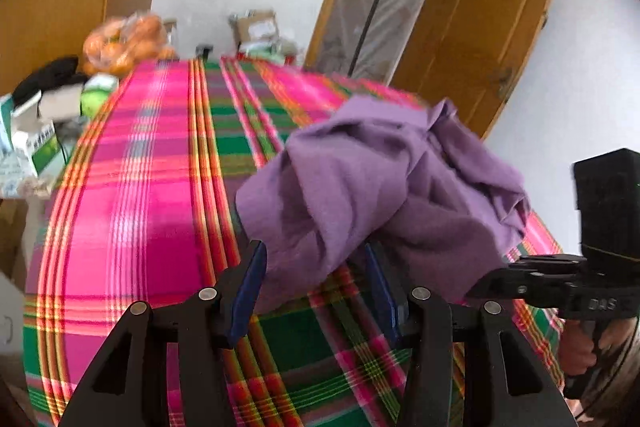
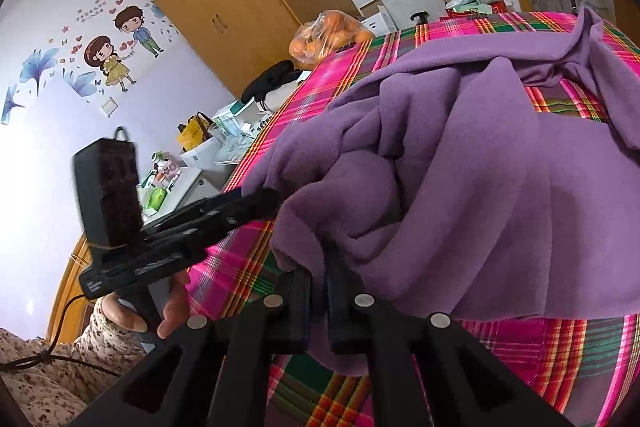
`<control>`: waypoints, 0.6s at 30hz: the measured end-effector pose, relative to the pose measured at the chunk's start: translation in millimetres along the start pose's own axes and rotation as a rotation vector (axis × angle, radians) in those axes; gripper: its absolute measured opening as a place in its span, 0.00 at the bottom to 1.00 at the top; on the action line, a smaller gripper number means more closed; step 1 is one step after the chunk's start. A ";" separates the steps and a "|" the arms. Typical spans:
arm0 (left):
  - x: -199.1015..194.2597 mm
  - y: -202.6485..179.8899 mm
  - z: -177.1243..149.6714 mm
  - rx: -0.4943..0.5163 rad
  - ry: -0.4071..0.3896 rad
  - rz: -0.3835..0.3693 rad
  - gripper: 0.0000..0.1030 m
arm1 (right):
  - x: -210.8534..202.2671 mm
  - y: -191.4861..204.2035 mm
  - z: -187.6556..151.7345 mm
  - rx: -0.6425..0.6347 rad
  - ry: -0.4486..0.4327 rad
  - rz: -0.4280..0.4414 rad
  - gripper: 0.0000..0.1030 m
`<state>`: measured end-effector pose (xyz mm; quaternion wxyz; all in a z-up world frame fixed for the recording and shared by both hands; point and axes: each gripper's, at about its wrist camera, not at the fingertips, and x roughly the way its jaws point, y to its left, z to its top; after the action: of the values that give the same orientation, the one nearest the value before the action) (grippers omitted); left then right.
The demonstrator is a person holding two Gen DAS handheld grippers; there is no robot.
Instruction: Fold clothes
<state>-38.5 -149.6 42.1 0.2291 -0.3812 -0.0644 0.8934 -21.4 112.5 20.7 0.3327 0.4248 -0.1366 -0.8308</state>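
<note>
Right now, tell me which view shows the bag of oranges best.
The right wrist view: the bag of oranges is sharp there, off the plaid cloth's far corner, fruit visible through clear plastic. The left wrist view shows the bag too, but blurred, at the cloth's far left end.

The crumpled purple fleece garment point(image 1: 384, 187) lies on the pink-and-green plaid cloth-covered surface point(image 1: 132, 187), at 1 o'clock from the left black two-finger gripper point(image 1: 316, 291), whose 2 fingers stand apart around the garment's near fold. The right black two-finger gripper point(image 2: 319, 303) sits at the garment's near edge, at 3 o'clock from the left one. The clear plastic bag of oranges point(image 1: 128, 43) rests beyond the surface's far edge at 11 o'clock. The white and green cardboard boxes point(image 1: 32, 147) crowd the side at 9 o'clock. The brown wooden door point(image 1: 476, 23) stands behind at 1 o'clock.
</note>
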 end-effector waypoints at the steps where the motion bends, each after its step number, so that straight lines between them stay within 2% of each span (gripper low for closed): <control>1: 2.4 2.1 1.4 -0.007 0.009 0.008 0.42 | -0.1 -0.1 0.5 0.000 0.000 0.001 0.07; 4: 3.4 8.0 8.9 -0.019 0.002 0.019 0.24 | 0.4 -1.9 1.7 0.007 0.000 0.007 0.07; 7: 3.8 12.4 21.6 -0.018 -0.011 0.043 0.11 | 1.7 -2.8 3.2 0.017 0.003 0.014 0.07; 18: 11.3 42.0 89.6 -0.059 -0.103 0.119 0.08 | -3.4 3.2 14.0 -0.002 -0.017 0.023 0.06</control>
<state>-124.1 -176.3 85.4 0.1605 -0.3447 -0.0795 0.9215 -29.8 111.6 32.8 0.3417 0.4157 -0.1434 -0.8306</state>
